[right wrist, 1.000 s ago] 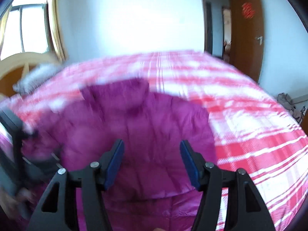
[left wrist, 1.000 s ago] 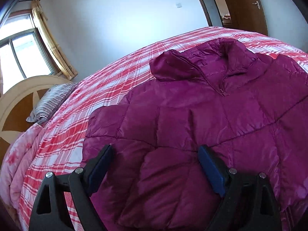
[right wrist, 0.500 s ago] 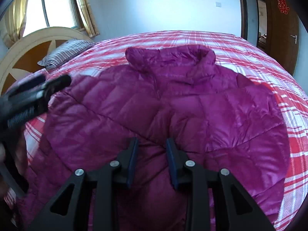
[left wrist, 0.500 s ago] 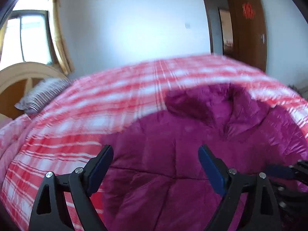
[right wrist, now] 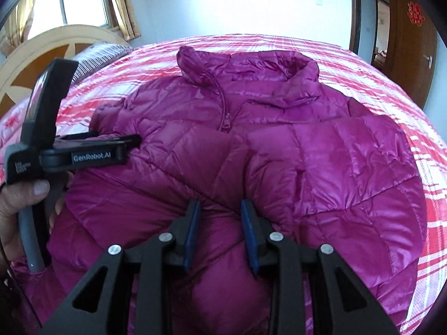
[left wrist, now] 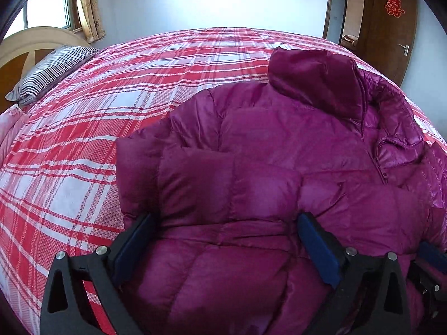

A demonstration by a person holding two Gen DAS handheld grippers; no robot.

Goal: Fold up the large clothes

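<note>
A magenta puffer jacket [left wrist: 279, 167] lies front-up on a red plaid bed, collar toward the far wall; it also shows in the right wrist view [right wrist: 293, 145]. My left gripper [left wrist: 223, 240] is open wide, its fingers over the jacket's lower left part with nothing held. My right gripper [right wrist: 220, 223] is pressed on the jacket's lower middle, jaws narrowed with a bulge of padded fabric between the pads. The left gripper's body [right wrist: 56, 150] shows at the left of the right wrist view, held by a hand.
The red and white plaid bedspread [left wrist: 83, 128] covers the bed. A striped pillow [left wrist: 47, 72] lies by the wooden headboard [right wrist: 56, 53] at far left. A window with curtains is behind it. A brown door [left wrist: 391, 19] stands at far right.
The left gripper swung left and came lower over the jacket's left side. The right gripper narrowed its jaws from wide open and stays pressed on the jacket's lower middle.
</note>
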